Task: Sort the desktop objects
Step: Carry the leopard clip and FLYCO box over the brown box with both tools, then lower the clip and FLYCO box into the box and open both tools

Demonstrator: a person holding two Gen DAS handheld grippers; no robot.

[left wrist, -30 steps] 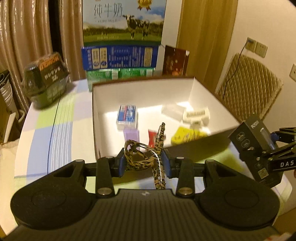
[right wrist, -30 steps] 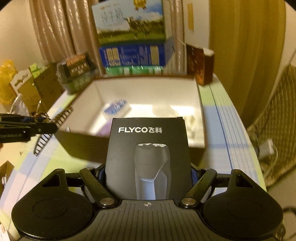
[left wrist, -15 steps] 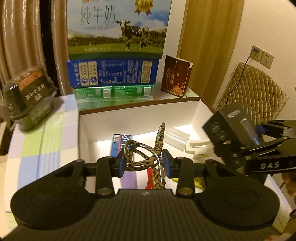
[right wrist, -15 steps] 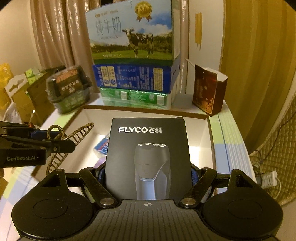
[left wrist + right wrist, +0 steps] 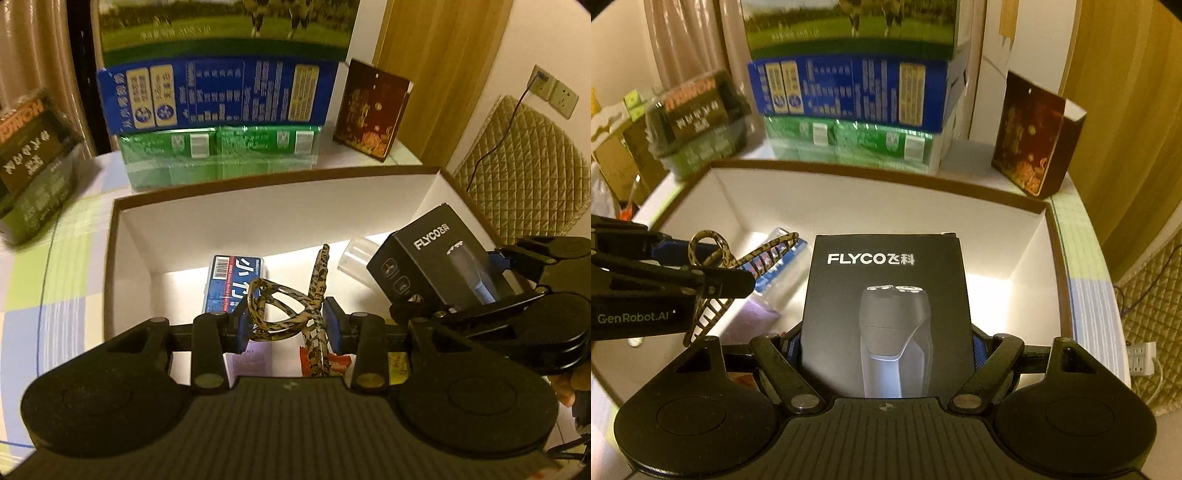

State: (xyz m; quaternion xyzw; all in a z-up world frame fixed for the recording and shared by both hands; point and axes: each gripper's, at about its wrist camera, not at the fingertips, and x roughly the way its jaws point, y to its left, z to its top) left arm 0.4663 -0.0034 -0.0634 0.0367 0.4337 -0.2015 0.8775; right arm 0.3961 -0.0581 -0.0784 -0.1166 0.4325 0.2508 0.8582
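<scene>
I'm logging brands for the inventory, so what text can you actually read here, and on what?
"FLYCO飞科": black shaver box held by the right gripper.
"GenRobot.AI": left gripper, seen from the right wrist.
Stacked cartons, dark red box, blue case: print too blurred.

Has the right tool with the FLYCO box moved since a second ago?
Yes. The right tool, shut on the FLYCO box, has advanced over the white storage box: its near wall, once ahead, has dropped from view.
</scene>
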